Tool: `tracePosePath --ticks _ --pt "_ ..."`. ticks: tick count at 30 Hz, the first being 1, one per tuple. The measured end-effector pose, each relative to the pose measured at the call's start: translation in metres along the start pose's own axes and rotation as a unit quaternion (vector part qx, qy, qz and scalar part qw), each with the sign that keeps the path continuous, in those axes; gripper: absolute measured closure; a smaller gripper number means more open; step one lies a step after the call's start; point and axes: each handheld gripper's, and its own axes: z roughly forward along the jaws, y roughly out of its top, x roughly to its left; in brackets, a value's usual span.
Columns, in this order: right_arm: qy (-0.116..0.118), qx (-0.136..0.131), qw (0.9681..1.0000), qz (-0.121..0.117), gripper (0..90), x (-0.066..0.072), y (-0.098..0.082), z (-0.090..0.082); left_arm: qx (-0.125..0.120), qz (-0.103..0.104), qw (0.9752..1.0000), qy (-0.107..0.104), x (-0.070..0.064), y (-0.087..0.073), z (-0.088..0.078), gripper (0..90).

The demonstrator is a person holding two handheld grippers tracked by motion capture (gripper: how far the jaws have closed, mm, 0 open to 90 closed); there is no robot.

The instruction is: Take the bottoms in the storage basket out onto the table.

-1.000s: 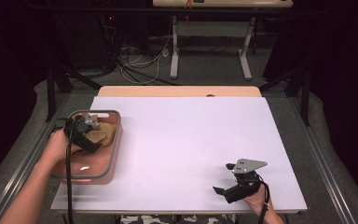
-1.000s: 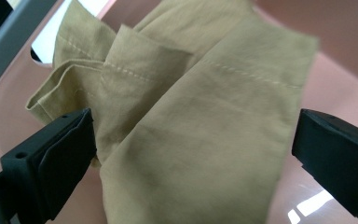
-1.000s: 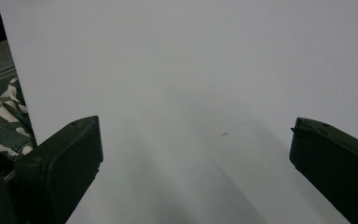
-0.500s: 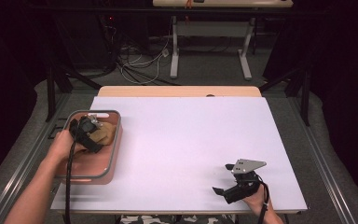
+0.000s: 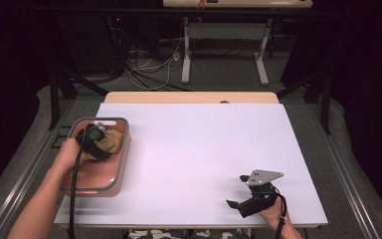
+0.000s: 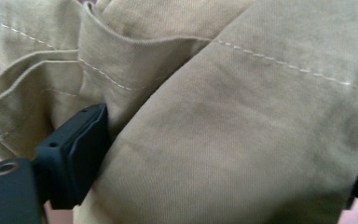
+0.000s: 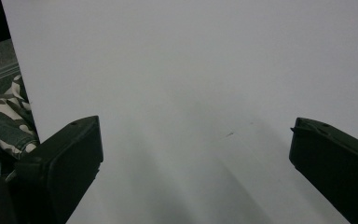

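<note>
Left gripper [image 5: 99, 141] is down inside the pink tub [image 5: 122, 169] at the near left of the white table [image 5: 204, 149], pressed into a bundle of khaki cloth [image 6: 223, 130]. Its jaws have just been closing, and a thick fold of the cloth sits between them; in the left gripper view the left jaw lies against the stitched fabric and the right jaw shows as a dark sliver at the frame's edge, so whether the pads already pinch the fold I cannot tell. Seams with pale stitching cross the cloth, and it is creased into several overlapping layers. From the high view the cloth [image 5: 110, 143] lies in the far half of the tub, partly under the gripper, with the person's left hand [image 5: 72, 154] over the tub's left rim. Right gripper [image 5: 243, 203] rests near the table's near right corner, well apart from the tub, its jaws standing wide with bare white tabletop between them and nothing held.
</note>
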Motion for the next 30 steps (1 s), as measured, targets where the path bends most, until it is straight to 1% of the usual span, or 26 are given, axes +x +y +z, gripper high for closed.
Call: tracePosePath --ticks 1,3,4,6,9,10,12,13,14,15,17,18,19,20,23,24,25,30 --pt "-0.001 0.001 1.0 0.0 2.1 -0.0002 0.0 -0.0002 -0.005 -0.003 1.0 -0.001 -0.0001 -0.0003 0.0002 13.2" --pt "-0.001 0.0 1.0 0.002 2.1 -0.0002 -0.0003 0.0 -0.007 -0.007 0.9999 -0.003 0.0004 -0.0005 0.0002 17.1" --pt "-0.001 0.0 1.0 0.002 2.1 -0.0002 -0.0003 0.0 -0.011 -0.008 0.9999 -0.003 0.0008 -0.0008 0.0003 17.1" --pt "-0.002 0.001 1.0 0.001 2.1 0.0 -0.0002 -0.0003 -0.013 -0.017 0.9998 -0.006 0.0008 -0.001 0.0003 20.7" --pt "0.0 0.001 1.0 0.0 2.1 -0.0001 0.0 0.0 -0.013 -0.02 0.9997 -0.009 0.0011 -0.0008 -0.0002 28.8" --pt "0.0 0.002 1.0 0.0 2.2 -0.0001 -0.0001 0.0001 -0.012 -0.024 0.9996 -0.011 0.0012 -0.0008 -0.0004 28.8" --pt "0.0 0.003 1.0 0.001 2.2 -0.0001 -0.0001 0.0003 -0.013 -0.032 0.9993 -0.011 0.0012 -0.001 -0.0005 34.4" --pt "0.0 0.003 1.0 0.001 2.2 -0.0001 -0.0001 0.0003 -0.015 -0.035 0.9992 -0.013 0.0016 -0.0014 -0.0003 34.4" --pt "-0.001 0.002 1.0 0.001 2.2 0.0003 -0.0001 -0.0001 -0.016 -0.041 0.9989 -0.012 0.0014 -0.0015 -0.0002 37.3" --pt "-0.001 0.002 1.0 0.001 2.2 0.0003 -0.0001 -0.0001 -0.016 -0.041 0.9989 -0.012 0.0014 -0.0015 -0.0002 38.9" --pt "0.0 0.001 1.0 0.0 2.2 0.0004 -0.0001 -0.0005 -0.01 -0.051 0.9986 -0.003 0.001 -0.0002 -0.0008 42.8" --pt "-0.001 0.001 1.0 0.0 2.2 0.0004 -0.0001 -0.0005 -0.01 -0.051 0.9986 -0.003 0.001 -0.0002 -0.0008 46.0" --pt "-0.001 0.001 1.0 0.0 2.2 0.0004 -0.0001 -0.0005 -0.008 -0.057 0.9983 -0.001 0.0012 0.0004 -0.0008 46.0" --pt "0.0 0.001 1.0 0.0 2.2 0.0004 -0.0002 -0.0005 -0.007 -0.059 0.9982 0.002 0.0014 0.0012 -0.001 48.2" --pt "0.0 0.001 1.0 0.0 2.2 0.0006 -0.0002 -0.0008 -0.009 -0.07 0.9975 0.002 0.0033 0.0012 -0.0016 52.0" --pt "-0.001 0.0 1.0 0.002 2.3 0.001 -0.0003 -0.0009 -0.015 -0.082 0.9965 0.001 0.0037 0.0004 -0.0019 53.8" --pt "0.001 -0.003 1.0 0.0 2.3 0.0005 -0.0004 -0.0009 -0.016 -0.082 0.9965 0.001 0.0044 0.0002 -0.0023 54.4" --pt "0.001 0.0 1.0 0.0 2.4 -0.0002 -0.0003 -0.0014 -0.023 -0.092 0.9955 0.002 0.0047 -0.0007 -0.004 56.1"
